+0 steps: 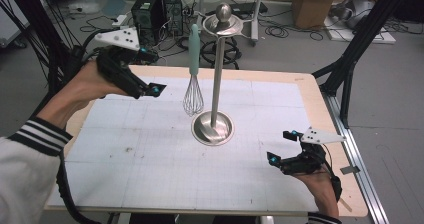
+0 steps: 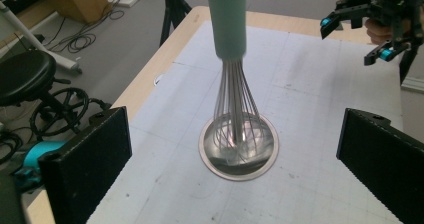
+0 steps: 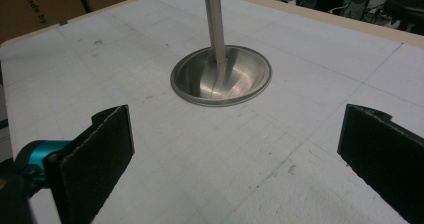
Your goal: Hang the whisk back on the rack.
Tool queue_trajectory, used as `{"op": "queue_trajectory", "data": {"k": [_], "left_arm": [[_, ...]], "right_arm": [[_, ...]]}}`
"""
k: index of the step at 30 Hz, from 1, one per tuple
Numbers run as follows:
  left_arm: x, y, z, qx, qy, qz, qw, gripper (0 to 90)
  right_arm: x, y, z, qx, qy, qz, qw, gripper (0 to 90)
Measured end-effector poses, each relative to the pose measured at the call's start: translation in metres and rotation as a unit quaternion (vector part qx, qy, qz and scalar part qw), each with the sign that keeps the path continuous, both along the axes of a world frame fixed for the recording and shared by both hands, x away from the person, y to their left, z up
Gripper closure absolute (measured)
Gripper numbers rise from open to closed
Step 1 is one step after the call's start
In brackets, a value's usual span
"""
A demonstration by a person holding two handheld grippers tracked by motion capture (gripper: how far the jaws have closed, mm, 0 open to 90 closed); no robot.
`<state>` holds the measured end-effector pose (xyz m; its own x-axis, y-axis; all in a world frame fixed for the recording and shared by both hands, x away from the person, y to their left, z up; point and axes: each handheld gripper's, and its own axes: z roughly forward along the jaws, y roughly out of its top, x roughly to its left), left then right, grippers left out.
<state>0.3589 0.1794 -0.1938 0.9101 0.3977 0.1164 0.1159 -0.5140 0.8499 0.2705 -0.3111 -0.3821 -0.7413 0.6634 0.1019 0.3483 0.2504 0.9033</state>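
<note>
Above the desk (image 1: 150,184) we hold both claws apart, left claw (image 1: 150,74) near the whisk (image 1: 193,74) hanging from the stand (image 1: 215,84), right claw (image 1: 282,146) low.

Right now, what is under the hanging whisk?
Under the whisk, which hangs from the stand's top ring, lie the white table mat and, in the left gripper view, the stand's round steel base. The wires partly cover the base's middle and the pole.

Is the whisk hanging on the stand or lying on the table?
Hanging: the whisk dangles upright from the stand top ring, wires clear of the table.
</note>
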Motion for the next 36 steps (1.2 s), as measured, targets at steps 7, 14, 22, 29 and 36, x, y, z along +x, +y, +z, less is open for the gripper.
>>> {"op": "queue_trajectory", "data": {"k": [7,14,22,29,36], "left_arm": [[-0.028,0.034,-0.024,-0.025,-0.013,0.019,0.9994,1.7],[-0.053,0.065,-0.063,-0.047,-0.008,0.045,0.9978,1.7],[-0.071,0.083,-0.111,-0.08,-0.006,0.061,0.9949,1.6],[-0.083,0.088,-0.146,-0.09,-0.003,0.059,0.9942,1.7],[-0.094,0.093,-0.173,-0.123,-0.002,0.058,0.9907,1.7]], "right_arm": [[0.0,0.0,0.0,-0.001,0.001,0.0,1.0,0.7],[0.001,-0.001,-0.001,-0.002,0.005,0.0,1.0,0.7],[0.001,0.0,0.0,-0.002,0.004,-0.003,1.0,0.7],[0.0,0.0,0.001,-0.003,0.002,-0.004,1.0,0.7],[-0.002,-0.002,0.002,-0.002,-0.002,-0.008,1.0,0.7]]}}
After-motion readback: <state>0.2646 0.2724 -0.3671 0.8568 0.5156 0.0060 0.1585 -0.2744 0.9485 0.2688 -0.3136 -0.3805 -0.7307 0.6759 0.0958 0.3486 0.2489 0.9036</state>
